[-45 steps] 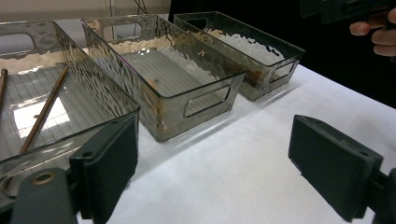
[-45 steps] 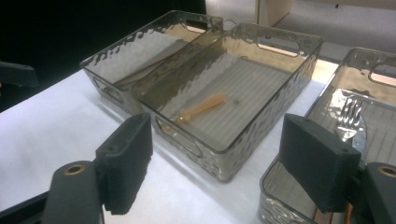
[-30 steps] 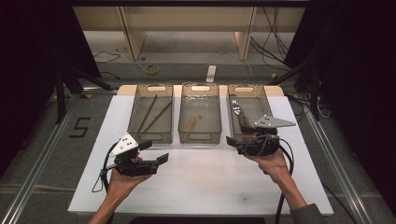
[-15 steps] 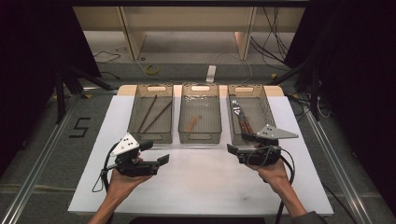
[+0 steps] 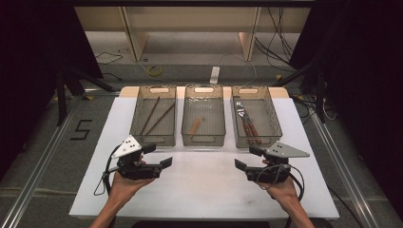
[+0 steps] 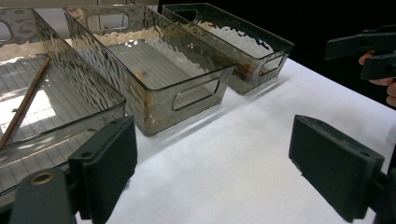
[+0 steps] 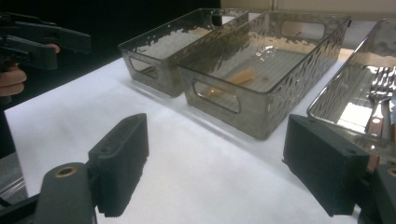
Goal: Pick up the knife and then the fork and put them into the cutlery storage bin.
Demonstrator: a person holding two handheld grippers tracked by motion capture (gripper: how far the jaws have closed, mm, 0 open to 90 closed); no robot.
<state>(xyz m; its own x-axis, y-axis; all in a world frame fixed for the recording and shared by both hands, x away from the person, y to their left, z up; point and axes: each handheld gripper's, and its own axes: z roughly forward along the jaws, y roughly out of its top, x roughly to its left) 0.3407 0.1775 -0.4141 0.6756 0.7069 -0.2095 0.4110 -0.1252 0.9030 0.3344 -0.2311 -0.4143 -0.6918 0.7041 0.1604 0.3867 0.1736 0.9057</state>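
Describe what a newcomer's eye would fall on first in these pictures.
Three clear bins stand side by side at the far edge of the white table: the left bin holds two dark sticks, the middle bin a small wooden piece, the right bin a fork. Nearer the person, the left gripper and right gripper hover over bare table, jaws open and empty, pointing toward each other.

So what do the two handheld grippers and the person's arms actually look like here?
Both the left gripper and the right gripper are black, with two flat, blocky rectangular jaws and a brass-coloured pivot fitting. Each carries a grey three-cornered plate on top and trails a black cable. The forearms are bare, no sleeves or gloves in view.
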